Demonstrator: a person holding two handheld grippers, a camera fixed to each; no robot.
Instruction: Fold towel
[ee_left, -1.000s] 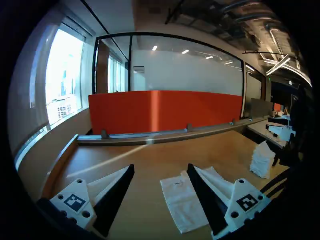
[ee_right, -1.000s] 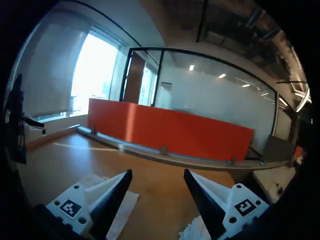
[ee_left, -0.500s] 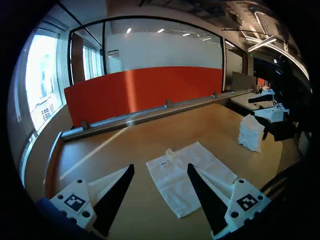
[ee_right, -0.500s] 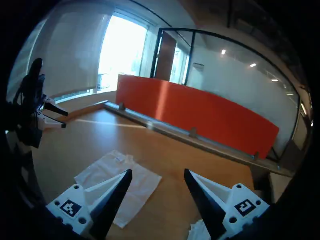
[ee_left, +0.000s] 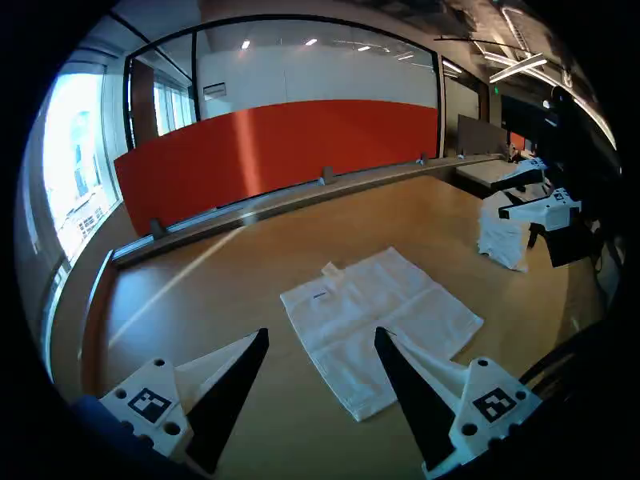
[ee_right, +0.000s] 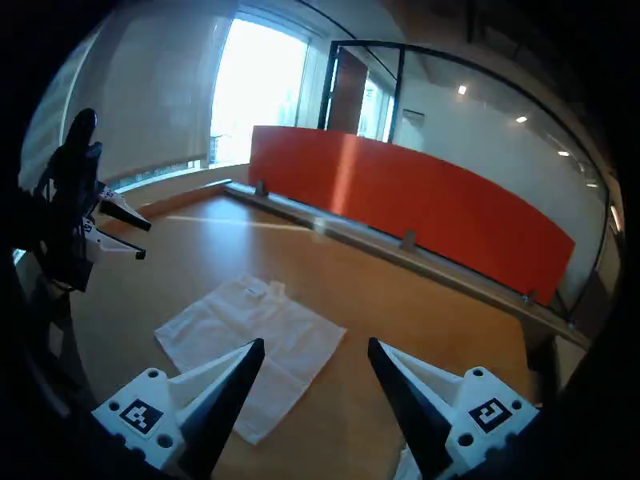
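A white towel [ee_left: 376,308] lies spread flat on the wooden table [ee_left: 240,272], with a small tag at its far edge. In the left gripper view my left gripper [ee_left: 320,360] hovers open above the towel's near edge, nothing between its fingers. The right gripper view shows the same towel [ee_right: 252,336] below and left of my open right gripper [ee_right: 314,368]. Off to the right in the left gripper view, the right gripper [ee_left: 532,204] is held in the air. At the left edge of the right gripper view, the left gripper [ee_right: 120,228] hangs open.
A stack of folded white towels [ee_left: 502,236] stands at the table's right side, beside the right gripper. An orange divider panel [ee_left: 280,148] with a metal rail runs along the table's far edge. Windows are on the left and a glass wall is behind.
Both grippers have tilted down and drawn back, so the whole towel now shows spread on the table. Each gripper has come into the other's view. Both stay open.
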